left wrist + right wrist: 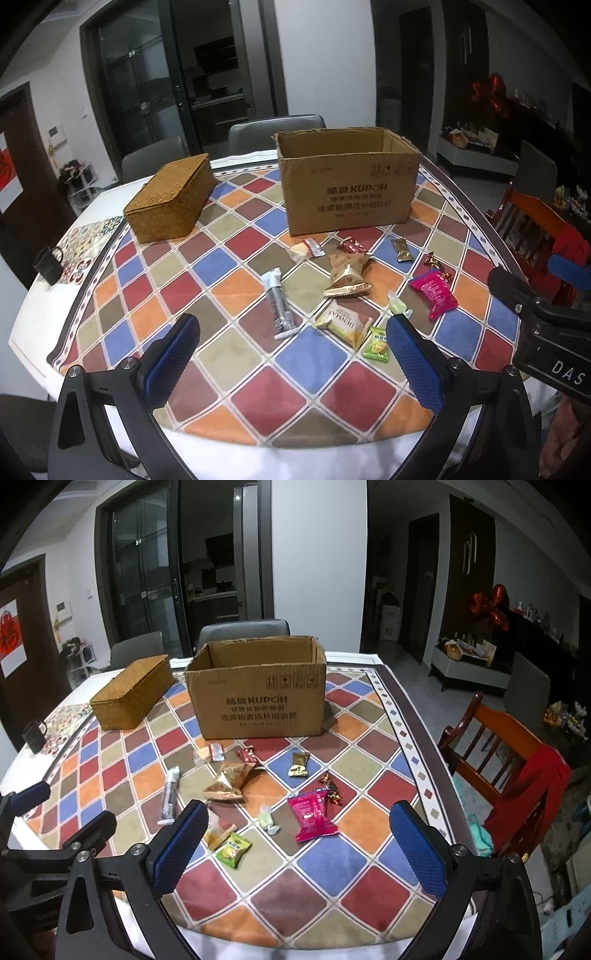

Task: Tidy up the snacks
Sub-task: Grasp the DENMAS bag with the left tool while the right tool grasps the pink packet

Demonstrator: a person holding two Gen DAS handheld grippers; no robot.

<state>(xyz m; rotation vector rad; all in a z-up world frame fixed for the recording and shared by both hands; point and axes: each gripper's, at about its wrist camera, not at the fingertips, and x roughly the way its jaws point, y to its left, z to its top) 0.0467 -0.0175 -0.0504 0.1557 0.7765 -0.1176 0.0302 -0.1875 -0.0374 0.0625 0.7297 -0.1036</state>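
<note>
Left gripper [291, 334]: hovering over the near part of the table, fingers spread wide, gripping nothing.
Right gripper [297, 821]: hovering beside it, fingers likewise spread, empty.
Table [229, 280]: wearing a cloth of coloured diamonds.
Carton [347, 181]: standing open-topped at the far middle; interior not showing.
Wicker box [170, 197]: sitting lid-shut to the left of the carton, apart from it.
Snacks: lying loose in front of the carton, none inside it as far as is showing.
Pink pack [314, 815]: lying between the right gripper's fingers in its view.
Green sweet [233, 849]: lying near the right gripper's left finger.
Silver stick [279, 302]: lying leftmost.
Tan pouches [347, 275]: resting mid-cluster.
Mug [50, 264]: standing at the left edge.
</note>
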